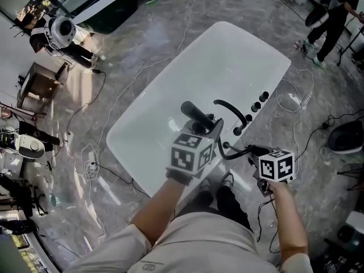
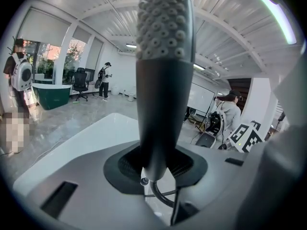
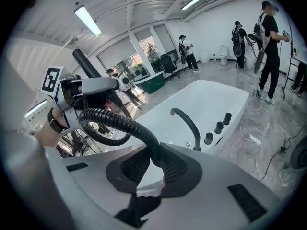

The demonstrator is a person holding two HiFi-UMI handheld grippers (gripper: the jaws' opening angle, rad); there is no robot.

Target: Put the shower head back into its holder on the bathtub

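From overhead, the white bathtub (image 1: 170, 152) lies straight ahead of the person, its black spout (image 1: 233, 111) and row of knobs (image 1: 259, 101) on the near right rim. The left tongs (image 1: 207, 128) carry the shower head (image 1: 195, 116) upright just above that rim, and the right tongs (image 1: 254, 150) sit beside it with the hose (image 1: 230, 154) curving between the two. I can't pick out the holder from up here, since both tools crowd over that stretch of rim, so the approach risks being a blind poke. In the left gripper view, the pads are clamped on the slim lower handle of the shower head, with the nubbed face towering above and the hose trailing below. Gripped that low, I reckon the long head could pivot or slide in the pads if it bumps the rim. In the right gripper view, the right tongs are closed on the ribbed hose, which loops up and back toward the left tongs. The spout stands close behind the loop, so I'd worry about the hose snagging on it, or about a tug from one hand wrenching the head askew in the other. White cable (image 3: 249, 128) lies coiled on the floor beside the tub, a likely trip if the person steps round.
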